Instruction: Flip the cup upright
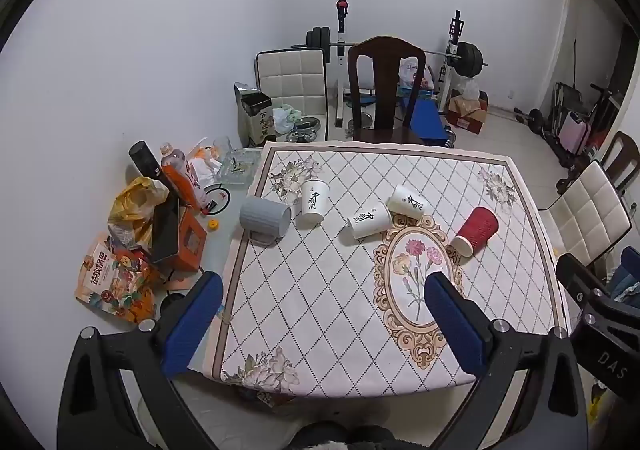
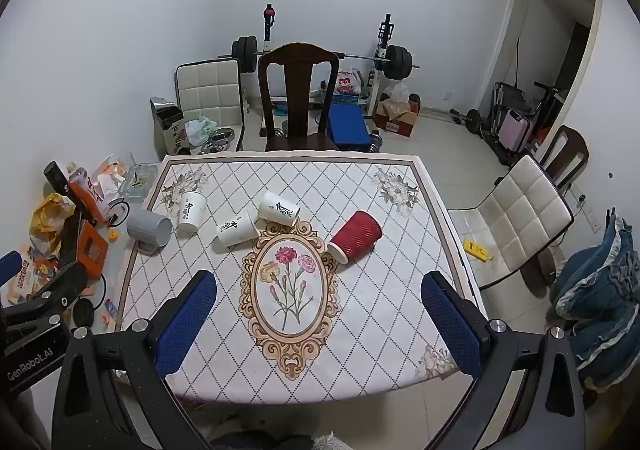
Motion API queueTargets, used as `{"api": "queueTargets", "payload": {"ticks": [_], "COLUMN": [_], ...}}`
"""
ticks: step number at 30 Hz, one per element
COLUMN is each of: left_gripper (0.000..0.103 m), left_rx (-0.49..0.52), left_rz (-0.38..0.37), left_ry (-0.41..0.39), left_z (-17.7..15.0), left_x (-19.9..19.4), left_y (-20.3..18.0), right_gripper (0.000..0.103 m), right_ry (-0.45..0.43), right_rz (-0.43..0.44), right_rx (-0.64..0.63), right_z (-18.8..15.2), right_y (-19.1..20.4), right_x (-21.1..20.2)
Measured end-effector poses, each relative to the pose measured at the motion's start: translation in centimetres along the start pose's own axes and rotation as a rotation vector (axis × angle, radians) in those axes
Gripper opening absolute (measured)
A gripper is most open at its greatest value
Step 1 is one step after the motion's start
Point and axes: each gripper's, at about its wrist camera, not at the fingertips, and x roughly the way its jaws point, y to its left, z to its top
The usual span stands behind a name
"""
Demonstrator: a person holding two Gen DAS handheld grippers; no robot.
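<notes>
A red ribbed paper cup (image 1: 476,230) (image 2: 354,236) lies on its side on the patterned tablecloth (image 1: 320,290) (image 2: 380,290), right of the flower medallion. Two white paper cups (image 1: 370,220) (image 1: 408,201) lie on their sides near the middle; they also show in the right wrist view (image 2: 236,229) (image 2: 279,208). A third white cup (image 1: 314,201) (image 2: 191,211) stands further left. A grey mug (image 1: 265,217) (image 2: 149,230) lies on its side at the left edge. My left gripper (image 1: 323,320) and right gripper (image 2: 318,320) are both open and empty, above the near part of the table.
Snack bags, bottles, an orange box (image 1: 188,242) and a glass ashtray (image 1: 238,166) crowd the table's left side. A dark wooden chair (image 1: 384,90) stands behind the table, a white padded chair (image 2: 524,210) at its right. Gym gear lines the back wall.
</notes>
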Motion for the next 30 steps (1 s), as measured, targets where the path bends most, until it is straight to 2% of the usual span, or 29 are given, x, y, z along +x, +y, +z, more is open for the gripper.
{"api": "queueTargets", "payload": {"ticks": [30], "left_gripper": [0.103], "left_rx": [-0.001], "left_rz": [-0.002], "left_ry": [-0.025], "left_z": [0.4], "left_x": [-0.6], "left_y": [-0.3], "right_gripper": [0.103], "right_ry": [0.002], "right_rz": [-0.012], "right_rx": [-0.009], "right_z": [0.0], "right_y": [-0.4], "right_x": [-0.8]}}
